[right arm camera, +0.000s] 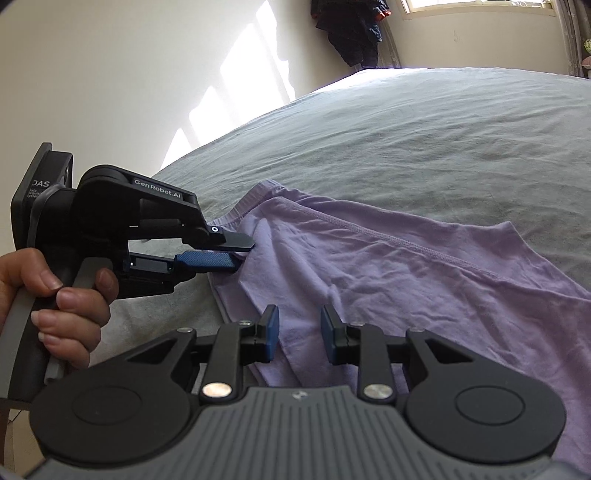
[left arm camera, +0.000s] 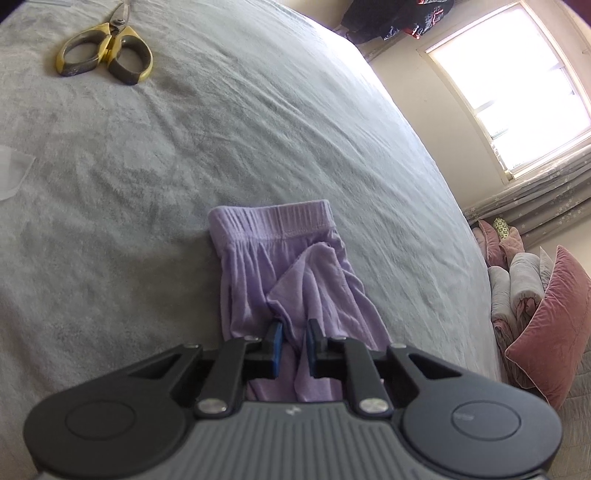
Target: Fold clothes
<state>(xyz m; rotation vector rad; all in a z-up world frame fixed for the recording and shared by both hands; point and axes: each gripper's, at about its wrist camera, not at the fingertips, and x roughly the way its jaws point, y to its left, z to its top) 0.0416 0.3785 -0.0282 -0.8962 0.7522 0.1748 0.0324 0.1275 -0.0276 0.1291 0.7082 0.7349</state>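
Observation:
Lilac trousers (left arm camera: 295, 266) with an elastic waistband (left arm camera: 280, 218) lie rumpled on the grey bedsheet (left arm camera: 221, 129). My left gripper (left arm camera: 295, 339) is shut on a bunched fold of the cloth, which runs between its blue pads (left arm camera: 276, 343). In the right wrist view the same left gripper (right arm camera: 242, 254) pinches the trousers' (right arm camera: 406, 280) near edge beside the waistband (right arm camera: 255, 199), and a hand (right arm camera: 70, 295) squeezes its handle. My right gripper (right arm camera: 299, 332) hovers open just over the cloth's near edge, nothing held between its fingers.
Yellow-handled scissors (left arm camera: 107, 55) lie on the sheet at the far left. A clear plastic piece (left arm camera: 13, 170) sits at the left edge. Pink pillows (left arm camera: 546, 325) and rolled bedding are stacked beyond the bed's right side. Dark clothes (right arm camera: 351, 33) hang by the window.

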